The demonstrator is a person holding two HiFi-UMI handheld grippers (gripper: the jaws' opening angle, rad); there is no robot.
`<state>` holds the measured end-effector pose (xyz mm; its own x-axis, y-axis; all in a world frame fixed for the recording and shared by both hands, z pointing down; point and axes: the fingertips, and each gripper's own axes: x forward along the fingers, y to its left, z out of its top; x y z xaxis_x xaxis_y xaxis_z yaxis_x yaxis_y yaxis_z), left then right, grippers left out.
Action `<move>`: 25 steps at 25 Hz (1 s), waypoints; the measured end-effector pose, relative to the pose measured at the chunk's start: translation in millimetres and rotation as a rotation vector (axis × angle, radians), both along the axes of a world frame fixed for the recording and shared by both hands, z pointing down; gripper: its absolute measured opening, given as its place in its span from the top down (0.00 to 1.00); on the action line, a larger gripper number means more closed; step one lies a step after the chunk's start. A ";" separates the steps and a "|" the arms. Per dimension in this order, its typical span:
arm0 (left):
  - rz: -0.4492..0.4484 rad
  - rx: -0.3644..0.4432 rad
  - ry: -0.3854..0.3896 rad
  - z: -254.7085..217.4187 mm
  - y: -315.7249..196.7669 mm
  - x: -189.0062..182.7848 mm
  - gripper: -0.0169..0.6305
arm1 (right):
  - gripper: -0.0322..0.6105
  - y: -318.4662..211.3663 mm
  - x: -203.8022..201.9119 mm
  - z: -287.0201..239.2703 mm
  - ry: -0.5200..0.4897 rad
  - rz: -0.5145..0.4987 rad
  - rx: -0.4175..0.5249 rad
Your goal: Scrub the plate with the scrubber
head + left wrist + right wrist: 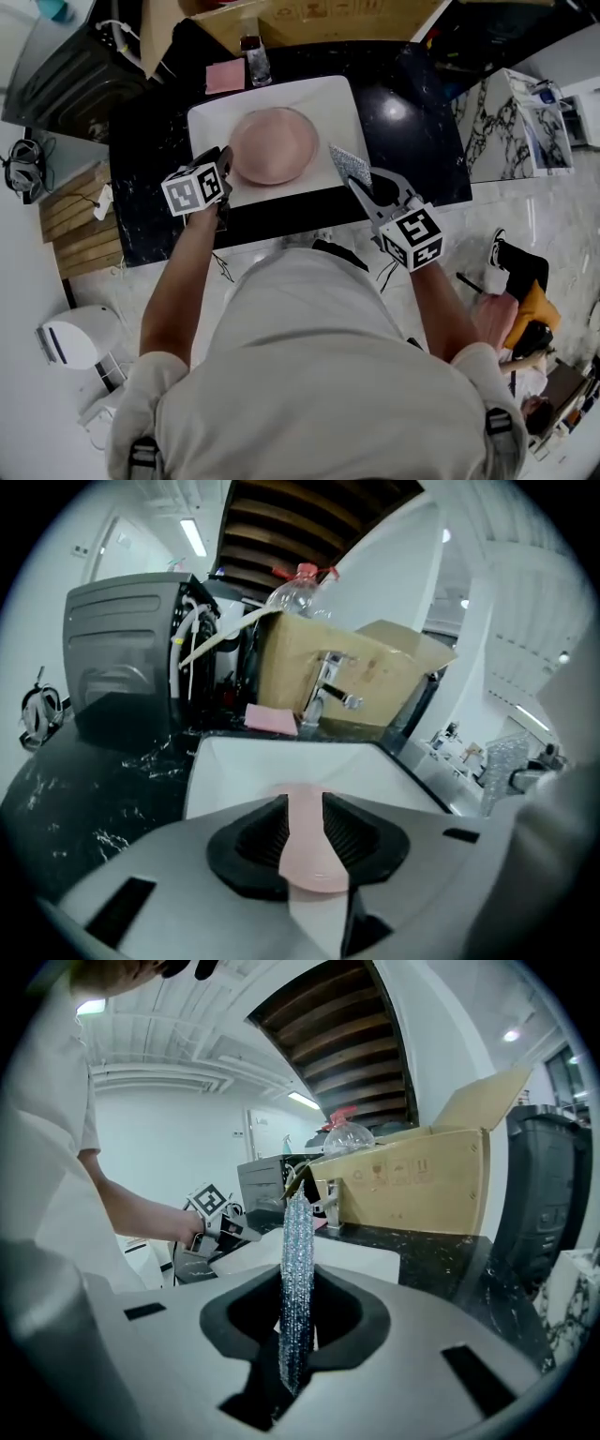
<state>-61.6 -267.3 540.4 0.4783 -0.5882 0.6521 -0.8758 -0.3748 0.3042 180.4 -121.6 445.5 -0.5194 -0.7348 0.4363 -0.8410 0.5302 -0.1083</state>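
Black marble counter (pixel 412 141) is seen to carry a white square sink (pixel 211 127), and the pink plate (pixel 274 145) lies flat in the middle of that sink. The left gripper (pixel 225 167) is held at the plate's left rim with its jaws apart. The rim is seen in the gap between them, but no pad can be said to press on it. The right gripper (pixel 361 187) is clamped on the silvery scrubber (pixel 345 161), which is held upright over the sink's right front corner, near the plate but clear of it. Scrubbing is judged not to be under way at this instant. For the next move, the rim would need to be steadied by the left jaws and the scrubber brought flat onto the plate's surface.
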 end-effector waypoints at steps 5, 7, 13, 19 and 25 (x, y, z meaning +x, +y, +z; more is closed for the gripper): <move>0.122 0.089 0.140 -50.9 30.5 -6.5 0.81 | 0.83 13.1 -36.6 -8.4 0.012 0.029 0.031; 0.181 0.124 0.185 -69.1 46.7 -12.5 0.81 | 0.83 19.7 -52.5 -12.0 0.016 0.044 0.041; 0.379 0.226 0.222 -111.7 110.1 -35.6 0.81 | 0.83 47.7 -94.0 -28.5 0.035 0.092 0.091; 0.480 0.236 0.279 -131.5 177.8 -58.2 0.81 | 0.83 88.7 -129.4 -35.4 0.019 0.130 0.099; 0.570 0.300 0.240 -138.8 225.8 -73.6 0.81 | 0.83 127.5 -159.9 -34.1 0.020 0.139 0.101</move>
